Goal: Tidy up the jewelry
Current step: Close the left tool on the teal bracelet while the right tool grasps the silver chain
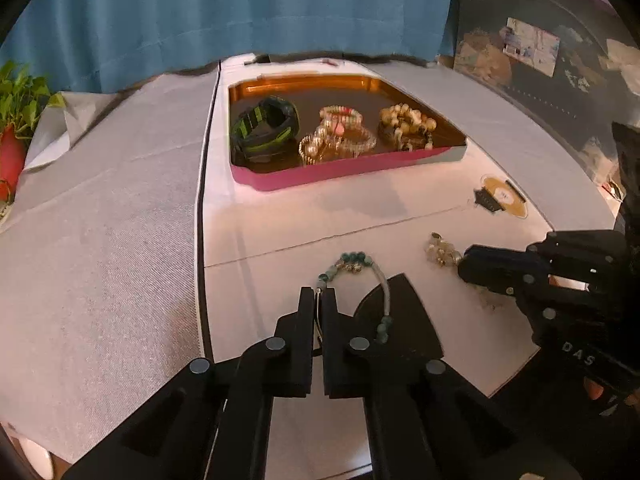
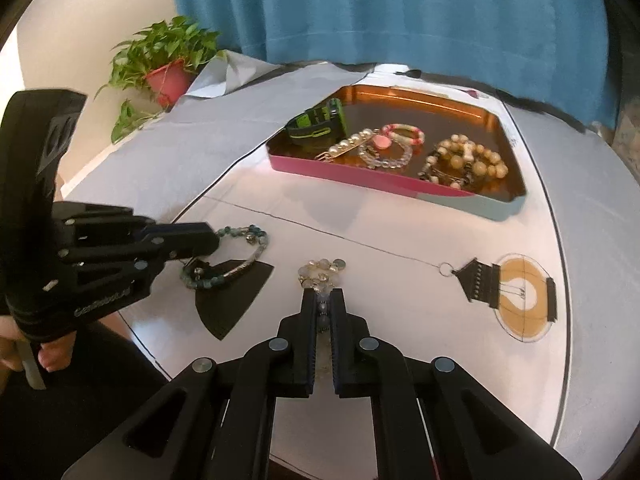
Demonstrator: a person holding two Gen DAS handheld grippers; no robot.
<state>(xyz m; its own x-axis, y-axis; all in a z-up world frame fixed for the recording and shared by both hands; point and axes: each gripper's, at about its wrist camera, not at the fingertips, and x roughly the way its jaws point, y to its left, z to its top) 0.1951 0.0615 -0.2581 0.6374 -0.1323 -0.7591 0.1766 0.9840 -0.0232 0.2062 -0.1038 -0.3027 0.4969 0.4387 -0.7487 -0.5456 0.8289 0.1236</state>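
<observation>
A green-beaded bracelet [image 1: 362,260] lies on the white table, partly over a black fan-shaped patch [image 1: 416,320]. My left gripper [image 1: 319,293] is shut on its thin wire end. The same bracelet [image 2: 236,268] and left gripper [image 2: 215,241] show at the left of the right wrist view. A pale bead bracelet [image 2: 322,270] lies just ahead of my right gripper [image 2: 323,295], which is shut on its near end. From the left wrist view the right gripper [image 1: 463,267] touches that bracelet [image 1: 440,250]. A pink-walled tin tray [image 1: 320,176] [image 2: 360,178] holds a green-black watch [image 1: 264,128] and several bead bracelets.
A lamp-shaped printed figure [image 2: 516,296] marks the table to the right. A potted plant [image 2: 168,64] stands at the far left, on grey cloth [image 1: 100,220]. A blue curtain [image 1: 240,12] hangs behind the table. A person's hand [image 2: 52,354] holds the left gripper's handle.
</observation>
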